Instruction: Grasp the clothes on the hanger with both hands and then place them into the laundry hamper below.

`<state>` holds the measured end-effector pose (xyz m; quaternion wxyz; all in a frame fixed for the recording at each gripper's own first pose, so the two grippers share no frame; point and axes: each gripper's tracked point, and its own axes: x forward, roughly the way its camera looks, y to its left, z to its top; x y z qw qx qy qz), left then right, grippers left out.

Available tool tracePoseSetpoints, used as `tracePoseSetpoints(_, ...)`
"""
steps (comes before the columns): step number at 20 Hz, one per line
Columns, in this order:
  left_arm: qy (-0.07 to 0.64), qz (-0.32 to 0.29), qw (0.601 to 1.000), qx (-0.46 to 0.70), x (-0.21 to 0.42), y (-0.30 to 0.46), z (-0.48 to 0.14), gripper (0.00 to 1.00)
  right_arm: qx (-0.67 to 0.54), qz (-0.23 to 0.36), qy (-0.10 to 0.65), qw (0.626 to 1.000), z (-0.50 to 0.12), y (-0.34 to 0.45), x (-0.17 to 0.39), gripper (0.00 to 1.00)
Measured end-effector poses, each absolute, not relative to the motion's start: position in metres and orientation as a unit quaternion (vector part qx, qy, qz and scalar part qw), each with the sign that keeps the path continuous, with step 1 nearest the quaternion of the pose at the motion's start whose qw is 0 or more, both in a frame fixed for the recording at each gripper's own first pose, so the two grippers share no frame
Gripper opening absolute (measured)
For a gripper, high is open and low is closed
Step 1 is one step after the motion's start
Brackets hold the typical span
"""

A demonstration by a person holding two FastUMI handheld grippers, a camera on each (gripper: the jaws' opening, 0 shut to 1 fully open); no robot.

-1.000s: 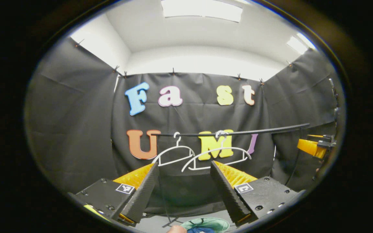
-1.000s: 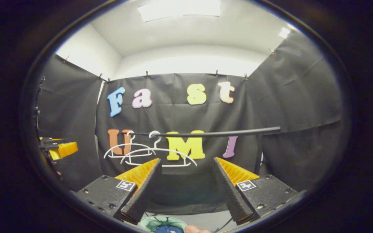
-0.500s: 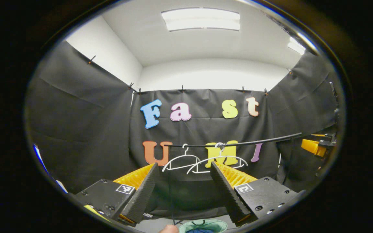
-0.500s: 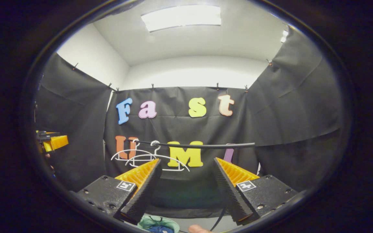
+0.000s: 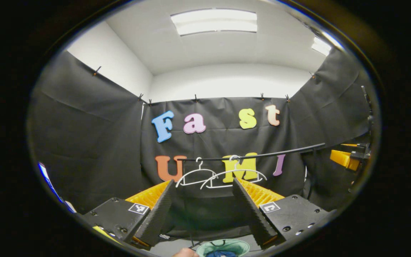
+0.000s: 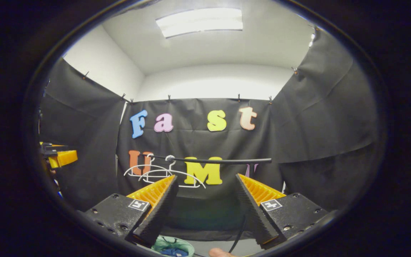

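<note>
Two bare white hangers [image 5: 194, 176] [image 6: 171, 175] hang from a black rail [image 5: 259, 155] [image 6: 223, 161] in front of the back cloth wall. Below, a pale green hamper [image 5: 243, 246] [image 6: 162, 243] shows at the bottom edge, with blue clothes [image 5: 221, 254] [image 6: 171, 252] lying inside. My left gripper [image 5: 202, 182] stands open, holding nothing, well back from the hangers. My right gripper [image 6: 206, 177] is open too, with nothing between its fingers. The left gripper view shows the right gripper [image 5: 344, 159] far right; the right gripper view shows the left gripper [image 6: 61, 157] far left.
Black cloth walls close the booth on three sides. A thin black stand leg [image 6: 239, 232] of the rail drops to the grey floor [image 5: 177, 246]. A fingertip [image 5: 184, 253] [image 6: 218, 252] shows at the bottom edge beside the hamper.
Both grippers have drawn back from the rail and tilted up a little, so the hangers look smaller and lower. Both have stayed open, holding nothing.
</note>
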<state>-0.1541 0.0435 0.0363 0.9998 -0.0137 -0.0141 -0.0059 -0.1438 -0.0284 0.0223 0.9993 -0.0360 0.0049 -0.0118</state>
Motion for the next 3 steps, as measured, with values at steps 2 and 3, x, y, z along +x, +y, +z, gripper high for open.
tracePoseSetpoints(2, -0.018, -0.007, 1.000, -0.014, -0.1504, 0.0424, 0.0374, 0.99, -0.036, -0.014, 0.004, 0.999, 0.0204, -0.0306, -0.1412, 0.98)
tracePoseSetpoints(3, -0.018, -0.008, 1.000, -0.015, -0.1477, 0.0424, 0.0369, 0.99, -0.037, -0.015, 0.005, 0.999, 0.0195, -0.0313, -0.1392, 0.98)
